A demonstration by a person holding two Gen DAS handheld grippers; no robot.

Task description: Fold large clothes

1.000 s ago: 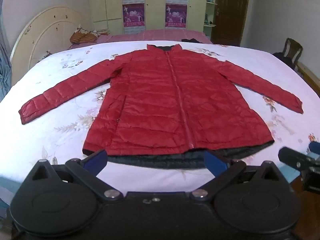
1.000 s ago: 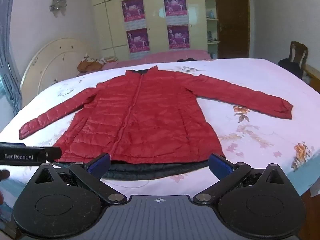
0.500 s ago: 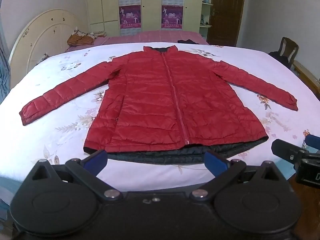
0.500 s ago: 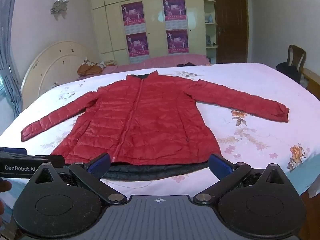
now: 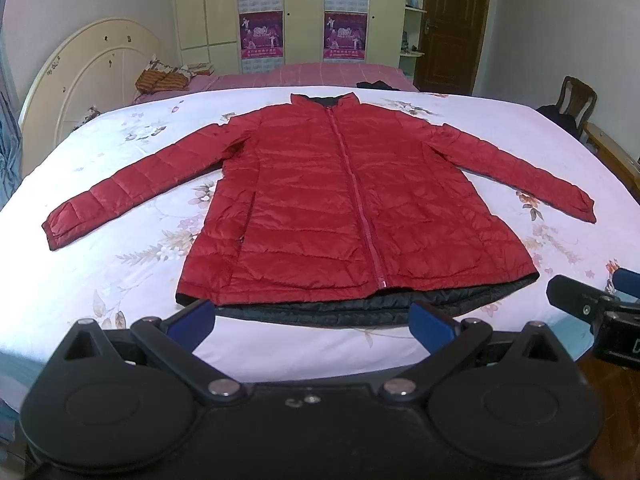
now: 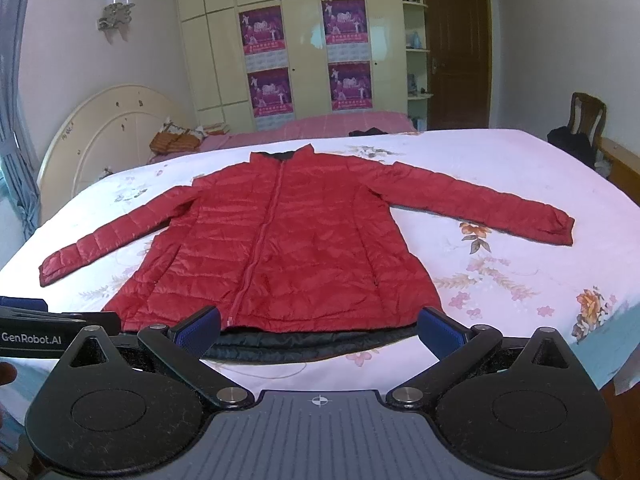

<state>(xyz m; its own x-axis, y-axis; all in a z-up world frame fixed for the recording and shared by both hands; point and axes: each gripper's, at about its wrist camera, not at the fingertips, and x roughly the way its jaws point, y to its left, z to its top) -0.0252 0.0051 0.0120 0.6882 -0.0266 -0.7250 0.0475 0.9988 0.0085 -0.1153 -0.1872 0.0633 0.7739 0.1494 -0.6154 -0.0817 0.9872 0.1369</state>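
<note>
A red quilted down jacket [image 5: 344, 204] lies flat and zipped on the bed, front up, both sleeves spread out, collar at the far side. Its black lining shows along the near hem [image 5: 360, 306]. It also shows in the right wrist view [image 6: 280, 248]. My left gripper [image 5: 312, 320] is open and empty, held just short of the hem. My right gripper [image 6: 320, 330] is open and empty, also at the near hem. Each gripper shows at the edge of the other's view.
The bed has a white floral sheet [image 5: 120, 272] and a cream headboard [image 5: 80, 80] at the left. A pink bed [image 5: 320, 74] and wardrobe stand behind. A wooden chair [image 5: 576, 100] with dark clothing stands at the right.
Both grippers have pulled back and risen a little, so the jacket sits lower and further off in both views. Jaws stay open. The jacket has not moved.
</note>
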